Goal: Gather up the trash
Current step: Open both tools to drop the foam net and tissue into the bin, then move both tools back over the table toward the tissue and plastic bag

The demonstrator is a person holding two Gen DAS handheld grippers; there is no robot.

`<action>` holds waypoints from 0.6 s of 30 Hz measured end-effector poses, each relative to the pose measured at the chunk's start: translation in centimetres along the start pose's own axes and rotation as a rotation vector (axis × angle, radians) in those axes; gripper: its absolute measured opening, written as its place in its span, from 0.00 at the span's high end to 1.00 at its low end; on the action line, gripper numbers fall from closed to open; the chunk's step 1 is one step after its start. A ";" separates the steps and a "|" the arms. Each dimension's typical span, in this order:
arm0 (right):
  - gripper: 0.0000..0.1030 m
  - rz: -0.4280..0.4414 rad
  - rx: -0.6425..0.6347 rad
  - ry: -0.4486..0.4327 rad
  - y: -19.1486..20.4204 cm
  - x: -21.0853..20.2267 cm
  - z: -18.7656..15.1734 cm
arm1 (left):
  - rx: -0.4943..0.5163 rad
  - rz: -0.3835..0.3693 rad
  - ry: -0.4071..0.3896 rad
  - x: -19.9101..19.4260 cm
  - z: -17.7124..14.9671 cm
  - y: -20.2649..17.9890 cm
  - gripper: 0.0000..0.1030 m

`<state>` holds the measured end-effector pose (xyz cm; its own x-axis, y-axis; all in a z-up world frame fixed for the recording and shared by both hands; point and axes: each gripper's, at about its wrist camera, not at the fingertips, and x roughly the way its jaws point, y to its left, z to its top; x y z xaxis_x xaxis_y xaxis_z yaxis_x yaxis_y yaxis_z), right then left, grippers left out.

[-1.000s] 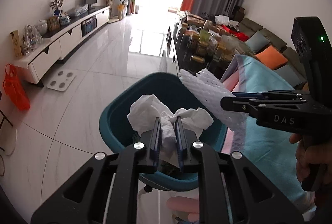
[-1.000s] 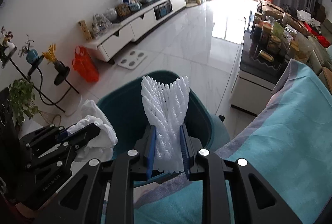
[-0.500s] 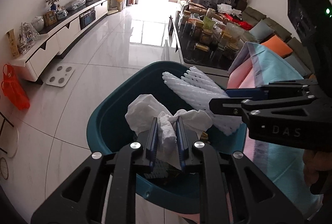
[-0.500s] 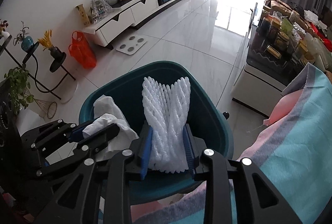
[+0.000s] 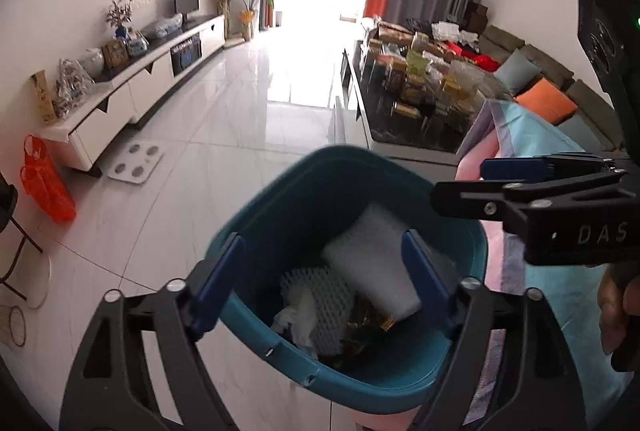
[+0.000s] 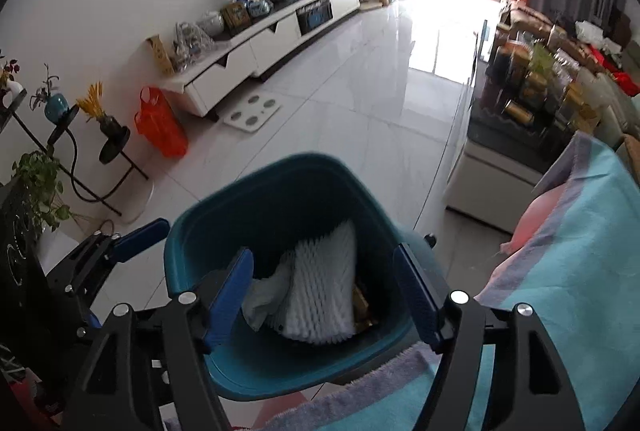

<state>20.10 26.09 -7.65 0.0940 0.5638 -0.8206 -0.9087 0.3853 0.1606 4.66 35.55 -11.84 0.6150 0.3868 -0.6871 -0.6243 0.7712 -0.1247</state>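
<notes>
A bright living room with a glossy white tile floor [image 5: 224,119], seen from two handheld grippers held over a teal waste bin [image 5: 288,191].

Nearest the left camera, the left gripper [image 5: 322,283] has its two blue-padded fingers spread wide with nothing between them. Half a second ago those fingers pinched a crumpled white tissue; the tissue [image 5: 298,315] now lies inside the bin. The right gripper [image 6: 328,295] is likewise spread wide and holding nothing. It was clamped on a white foam fruit net, and that foam net [image 6: 324,295] now rests in the bin, leaning against the tissue, with some gold-coloured scraps beside it. A smooth pale foam sheet [image 5: 376,263] also sits in the bin.

To the right, touching or just beside the bin, is a surface draped in a teal and pink blanket [image 6: 576,255].

Farther off, a white bathroom scale [image 5: 136,163] lies on the floor near an orange plastic bag [image 5: 46,187] and a long white TV cabinet [image 5: 136,87]. A dark, crowded coffee table [image 5: 416,99] stands at right, with a sunlit window beyond.

Both pieces appear delivered, so this round of collecting looks complete; any further trash would need a fresh pickup.
</notes>
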 end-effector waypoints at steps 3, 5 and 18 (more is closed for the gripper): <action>0.20 -0.024 -0.004 -0.054 -0.2 -1.8 -0.2 | -0.020 0.016 -0.035 -1.6 0.2 0.4 0.08; 0.18 -0.063 -0.018 -0.093 -0.4 -3.1 -0.5 | -0.025 0.019 -0.064 -2.8 0.3 0.4 0.05; 0.06 -0.141 0.021 -0.281 -2.7 -11.0 -4.0 | 0.028 0.003 -0.205 -10.3 1.7 -3.2 0.05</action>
<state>19.90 15.96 -1.21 0.3298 0.6823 -0.6525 -0.8703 0.4876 0.0700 1.17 30.00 -3.13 0.7000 0.4822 -0.5268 -0.6146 0.7824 -0.1005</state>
